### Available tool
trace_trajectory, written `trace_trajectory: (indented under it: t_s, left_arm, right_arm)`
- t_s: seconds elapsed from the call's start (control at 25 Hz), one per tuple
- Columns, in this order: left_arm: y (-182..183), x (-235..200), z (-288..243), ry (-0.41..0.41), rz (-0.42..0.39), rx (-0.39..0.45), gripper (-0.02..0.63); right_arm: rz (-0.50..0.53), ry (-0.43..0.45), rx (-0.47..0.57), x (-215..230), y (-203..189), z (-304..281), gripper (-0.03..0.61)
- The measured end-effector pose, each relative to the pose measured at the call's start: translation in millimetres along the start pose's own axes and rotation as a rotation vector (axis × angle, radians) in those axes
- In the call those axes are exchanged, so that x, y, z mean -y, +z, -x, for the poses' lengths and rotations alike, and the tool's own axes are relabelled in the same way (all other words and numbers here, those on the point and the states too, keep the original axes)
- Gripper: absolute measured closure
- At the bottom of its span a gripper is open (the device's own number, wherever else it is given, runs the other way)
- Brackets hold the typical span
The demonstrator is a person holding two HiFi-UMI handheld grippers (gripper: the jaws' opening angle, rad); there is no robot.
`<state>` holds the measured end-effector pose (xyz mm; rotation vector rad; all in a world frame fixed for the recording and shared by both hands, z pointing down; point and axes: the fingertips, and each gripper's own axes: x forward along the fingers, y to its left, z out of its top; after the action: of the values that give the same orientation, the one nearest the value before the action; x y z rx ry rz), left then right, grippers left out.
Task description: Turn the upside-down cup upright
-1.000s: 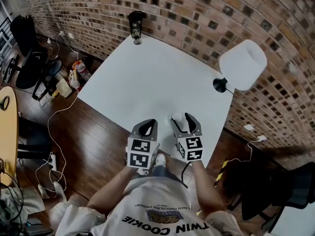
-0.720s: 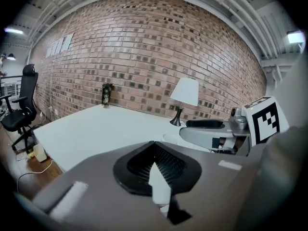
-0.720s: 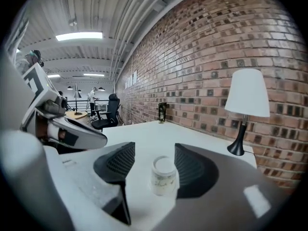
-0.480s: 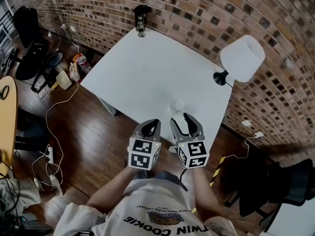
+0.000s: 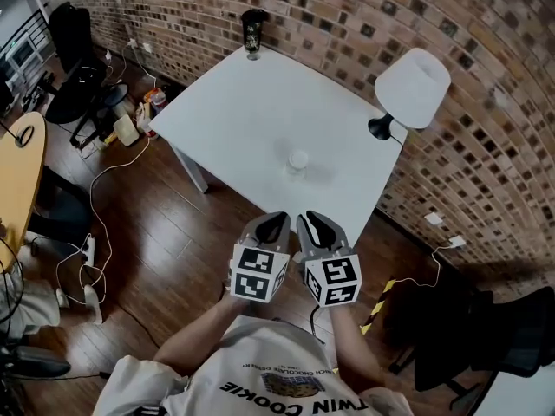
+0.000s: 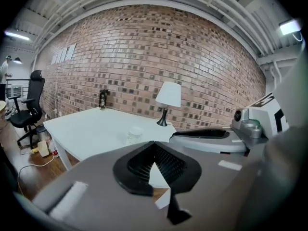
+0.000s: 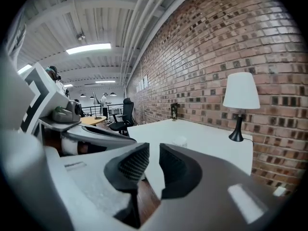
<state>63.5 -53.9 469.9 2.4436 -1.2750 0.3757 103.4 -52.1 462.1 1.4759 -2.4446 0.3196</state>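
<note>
A small clear cup [image 5: 297,161] stands on end on the white table [image 5: 243,111], near the front edge; from above its round rim shows. It also appears in the left gripper view as the cup [image 6: 134,134] and in the right gripper view as the cup [image 7: 180,141]. Both grippers hang side by side over the wooden floor, short of the table and well apart from the cup. My left gripper [image 5: 269,229] [image 6: 155,146] has its pads meeting at the tips, empty. My right gripper [image 5: 317,227] [image 7: 154,150] has just been closing; a narrow gap remains, with nothing between the pads.
A white-shaded lamp [image 5: 412,89] on a black base stands at the table's right edge by the brick wall. A dark tumbler [image 5: 253,31] sits at the far corner. Cables, bottles and an office chair [image 5: 74,55] lie to the left on the floor.
The right gripper let go of the cup, which now stands alone on the table. Both grippers drew back off the table toward the person, and the right jaws narrowed.
</note>
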Motion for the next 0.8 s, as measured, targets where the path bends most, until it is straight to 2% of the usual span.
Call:
trace_trajectory:
  t_s: [0.28, 0.52, 0.8]
  left_arm:
    - [-20.1, 63.5, 34.7, 0.054, -0.003, 0.034, 0.609]
    - [-34.6, 93.6, 70.7, 0.121, -0.004, 0.038, 0.609]
    - [-44.8, 118.8, 101.6, 0.124, -0.016, 0.029, 0.609]
  right_arm:
    - [-0.021, 0.069, 0.01, -9.8, -25.8, 68.3, 0.575]
    - [-0.034, 0.124, 0.013, -27.8, -37.0, 110.9, 0.575]
    - [-0.059, 0.136, -0.011, -45.6, -48.6, 148.3, 0.575]
